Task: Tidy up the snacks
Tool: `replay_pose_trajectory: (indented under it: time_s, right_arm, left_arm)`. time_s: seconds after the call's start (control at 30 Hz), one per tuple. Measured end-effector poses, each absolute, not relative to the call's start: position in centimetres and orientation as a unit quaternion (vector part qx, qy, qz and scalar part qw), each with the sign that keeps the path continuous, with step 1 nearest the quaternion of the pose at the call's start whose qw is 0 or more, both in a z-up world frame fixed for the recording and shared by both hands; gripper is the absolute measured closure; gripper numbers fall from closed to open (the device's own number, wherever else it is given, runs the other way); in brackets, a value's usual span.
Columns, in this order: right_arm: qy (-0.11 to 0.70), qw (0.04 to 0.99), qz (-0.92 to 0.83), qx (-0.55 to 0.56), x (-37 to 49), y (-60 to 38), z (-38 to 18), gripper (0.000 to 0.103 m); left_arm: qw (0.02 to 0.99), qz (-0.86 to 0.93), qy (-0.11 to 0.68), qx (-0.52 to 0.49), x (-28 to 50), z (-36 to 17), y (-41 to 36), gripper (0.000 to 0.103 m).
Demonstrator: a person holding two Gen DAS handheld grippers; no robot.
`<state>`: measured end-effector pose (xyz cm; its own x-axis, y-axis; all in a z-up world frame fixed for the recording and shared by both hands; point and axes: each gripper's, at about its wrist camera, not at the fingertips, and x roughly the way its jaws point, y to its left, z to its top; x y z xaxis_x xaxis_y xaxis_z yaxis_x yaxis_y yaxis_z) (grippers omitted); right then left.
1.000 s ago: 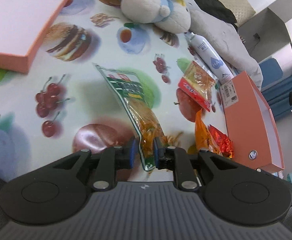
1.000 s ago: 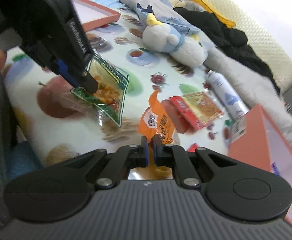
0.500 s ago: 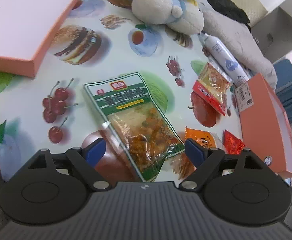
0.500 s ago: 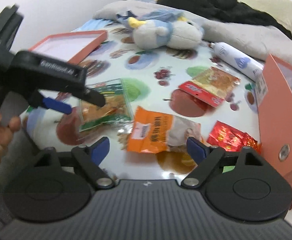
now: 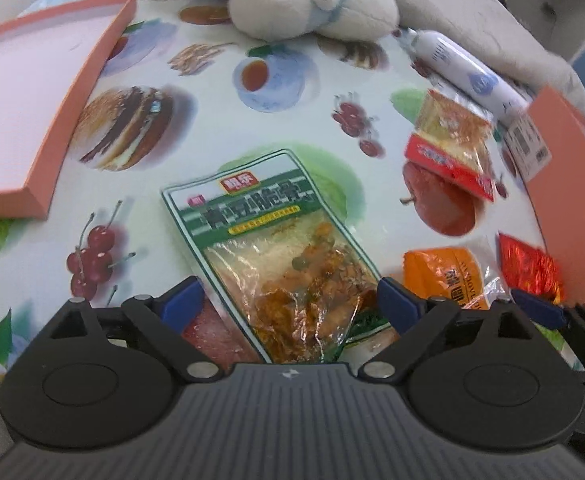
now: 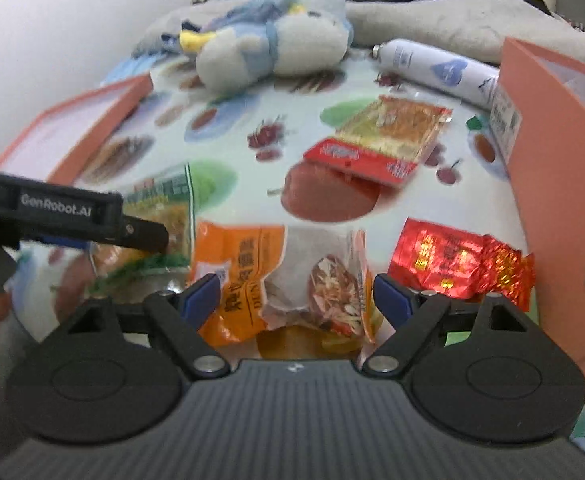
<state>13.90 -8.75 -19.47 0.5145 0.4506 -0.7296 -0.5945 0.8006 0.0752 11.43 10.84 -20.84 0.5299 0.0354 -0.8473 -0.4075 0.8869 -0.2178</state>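
Observation:
A green snack bag (image 5: pixel 276 248) lies flat on the fruit-print tablecloth, its near end between the open jaws of my left gripper (image 5: pixel 290 304). An orange snack bag (image 6: pixel 276 276) lies flat, its near end between the open jaws of my right gripper (image 6: pixel 296 298). A red-and-clear packet (image 6: pixel 384 138) lies farther back, and it also shows in the left wrist view (image 5: pixel 452 144). A shiny red foil packet (image 6: pixel 460 260) lies right of the orange bag. The left gripper (image 6: pixel 148 236) shows at the left of the right wrist view, over the green bag (image 6: pixel 164 208).
An orange box lid (image 5: pixel 44 148) lies at the left. An upright orange box (image 6: pixel 564 184) stands at the right. A plush toy (image 5: pixel 308 4) and a white spray can (image 5: pixel 464 72) lie at the back, with clothes behind them.
Both grippers opened and let go of their bags. The green bag and the orange bag now lie flat on the cloth. Both grippers have drawn back a little.

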Motion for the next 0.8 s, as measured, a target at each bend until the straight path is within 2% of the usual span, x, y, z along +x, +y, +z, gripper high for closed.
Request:
replay_pose_trajectory:
  time_s: [0.03, 0.1, 0.23, 0.27, 0.33, 0.37, 0.43, 0.47, 0.5, 0.8]
  right_arm:
    - [0.390, 0.864, 0.304, -0.093, 13.8, -8.7, -19.7, 0.017]
    - [0.396, 0.859, 0.312, -0.089, 13.8, -8.7, -19.9, 0.024]
    - [0.398, 0.857, 0.315, -0.091, 13.5, -8.5, -19.9, 0.033]
    - [0.398, 0.855, 0.319, -0.094, 13.4, -8.5, -19.8, 0.039]
    - [0.400, 0.852, 0.323, -0.094, 13.3, -8.4, -19.6, 0.049]
    - [0.403, 0.851, 0.323, -0.093, 13.3, -8.4, -19.5, 0.063]
    - [0.403, 0.853, 0.316, -0.097, 13.4, -8.5, -19.1, 0.066]
    - [0.402, 0.854, 0.315, -0.099, 13.4, -8.5, -19.0, 0.070]
    - [0.403, 0.854, 0.316, -0.096, 13.4, -8.7, -18.9, 0.080]
    - [0.412, 0.859, 0.291, -0.090, 13.9, -10.2, -17.9, 0.080]
  left_arm:
    - [0.852, 0.130, 0.468, -0.194, 11.5, -20.9, 10.7, 0.009]
    - [0.853, 0.131, 0.468, -0.188, 11.5, -21.0, 10.5, 0.011]
    - [0.857, 0.129, 0.464, -0.183, 11.5, -21.0, 10.3, 0.021]
    - [0.858, 0.128, 0.463, -0.182, 11.5, -21.0, 10.2, 0.023]
    - [0.859, 0.124, 0.462, -0.182, 11.5, -20.9, 10.1, 0.033]
    - [0.860, 0.122, 0.460, -0.185, 11.5, -20.9, 10.0, 0.036]
    - [0.860, 0.115, 0.458, -0.194, 11.5, -20.8, 10.0, 0.045]
    - [0.860, 0.115, 0.457, -0.194, 11.5, -20.7, 9.9, 0.046]
    - [0.860, 0.115, 0.457, -0.196, 11.5, -20.6, 9.8, 0.049]
    - [0.861, 0.114, 0.449, -0.209, 11.6, -19.0, 9.4, 0.056]
